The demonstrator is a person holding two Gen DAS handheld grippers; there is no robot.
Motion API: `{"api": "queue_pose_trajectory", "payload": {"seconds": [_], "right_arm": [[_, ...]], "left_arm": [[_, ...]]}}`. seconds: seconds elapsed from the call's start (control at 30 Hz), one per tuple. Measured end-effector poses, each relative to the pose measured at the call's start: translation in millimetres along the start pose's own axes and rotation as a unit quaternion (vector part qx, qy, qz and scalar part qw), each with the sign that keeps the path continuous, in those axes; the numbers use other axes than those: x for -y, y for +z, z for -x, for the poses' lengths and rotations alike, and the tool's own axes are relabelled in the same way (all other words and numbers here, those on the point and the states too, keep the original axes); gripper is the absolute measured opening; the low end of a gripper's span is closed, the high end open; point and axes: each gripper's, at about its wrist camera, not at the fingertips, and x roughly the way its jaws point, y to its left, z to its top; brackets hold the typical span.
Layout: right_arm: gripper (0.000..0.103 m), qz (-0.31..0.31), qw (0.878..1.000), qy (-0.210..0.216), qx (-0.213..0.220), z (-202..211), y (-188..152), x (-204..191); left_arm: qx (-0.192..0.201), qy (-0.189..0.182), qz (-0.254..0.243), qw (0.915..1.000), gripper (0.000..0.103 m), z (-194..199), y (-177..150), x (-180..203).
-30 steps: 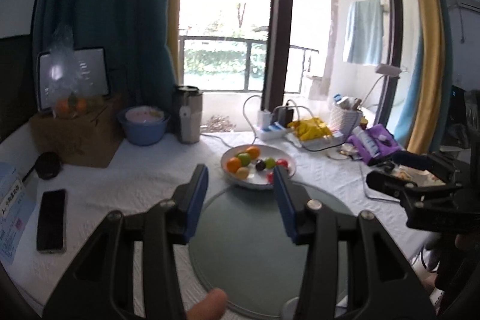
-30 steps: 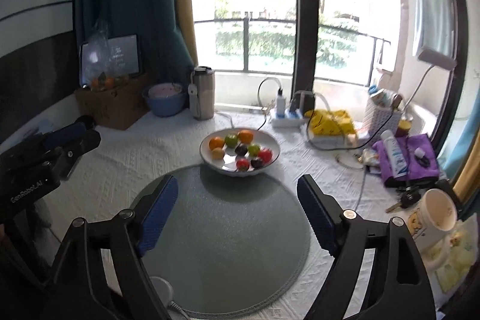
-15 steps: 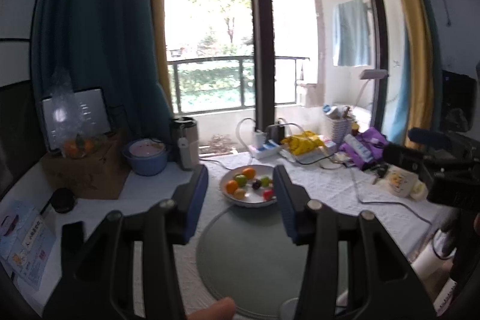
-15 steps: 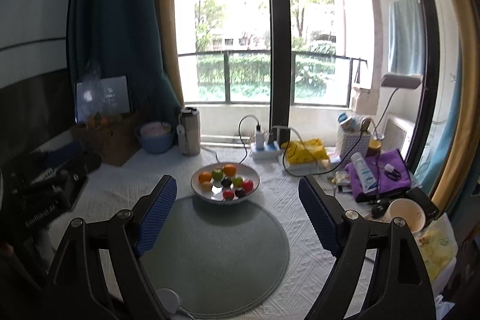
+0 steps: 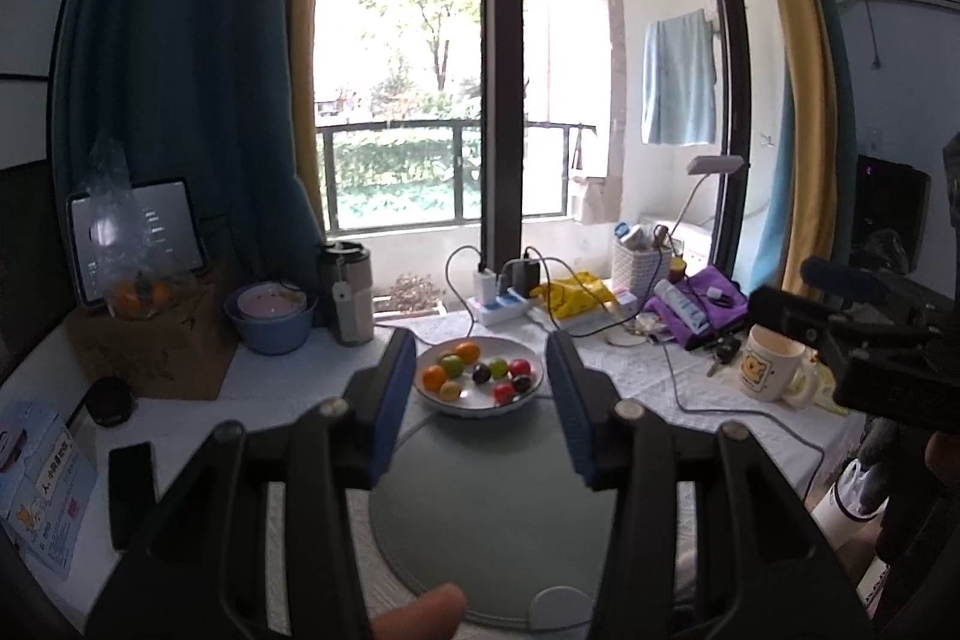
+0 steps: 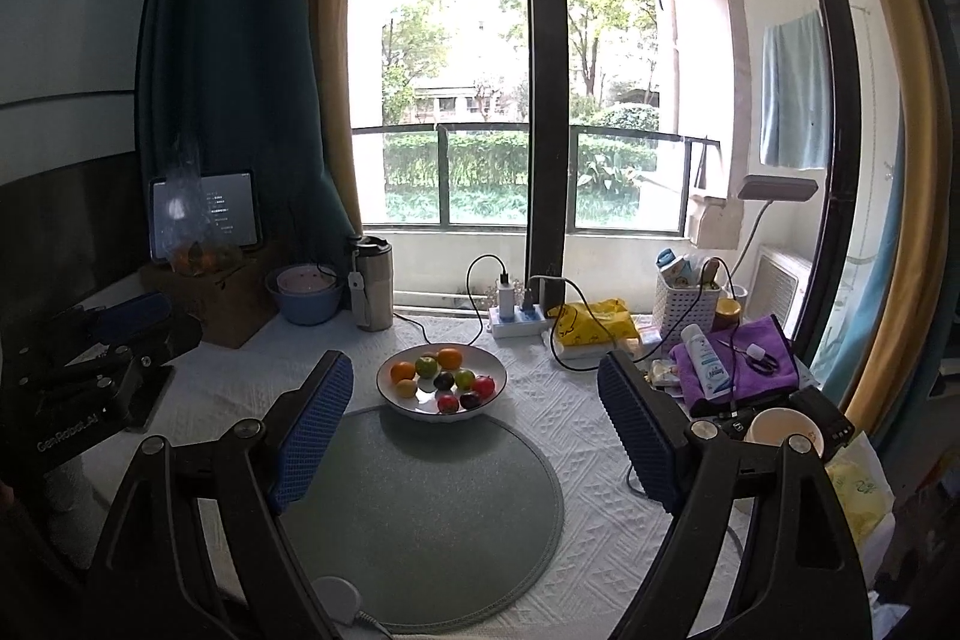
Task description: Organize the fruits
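A white bowl point(image 5: 528, 397) point(image 6: 492, 391) holds several small fruits: oranges point(image 6: 449, 357), green ones point(image 6: 426, 366), red ones point(image 6: 483, 385) and dark ones. It sits at the far edge of a round grey-green mat point(image 5: 492, 508) point(image 6: 420, 508). My left gripper point(image 5: 480, 394) is open and empty, held well back from the bowl above the mat. My right gripper point(image 6: 474, 412) is open wide and empty, also back from the bowl. Each gripper shows at the edge of the other's view.
A white textured cloth covers the table point(image 6: 570, 430). A blue bowl point(image 6: 303, 301), a metal flask point(image 6: 373, 283) and a cardboard box point(image 6: 222, 295) stand at the back left. A power strip with cables point(image 6: 516, 322), a yellow bag, a purple cloth point(image 6: 738, 370) and a mug point(image 5: 771, 370) lie right. A phone point(image 5: 129, 490) lies left.
Both grippers have risen and pulled back from the table, so the bowl and mat look smaller and more of the window shows. Both jaws stay open.
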Motion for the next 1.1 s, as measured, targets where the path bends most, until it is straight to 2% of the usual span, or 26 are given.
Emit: {"api": "queue_pose_trajectory", "payload": {"seconds": [1.1], "right_arm": [[0.086, 0.001, 1.0, 0.007, 0.017, 12, 5, -8]], "left_arm": [[0.021, -0.002, 0.01, 0.9997, 0.047, 11, 3, -7]]}}
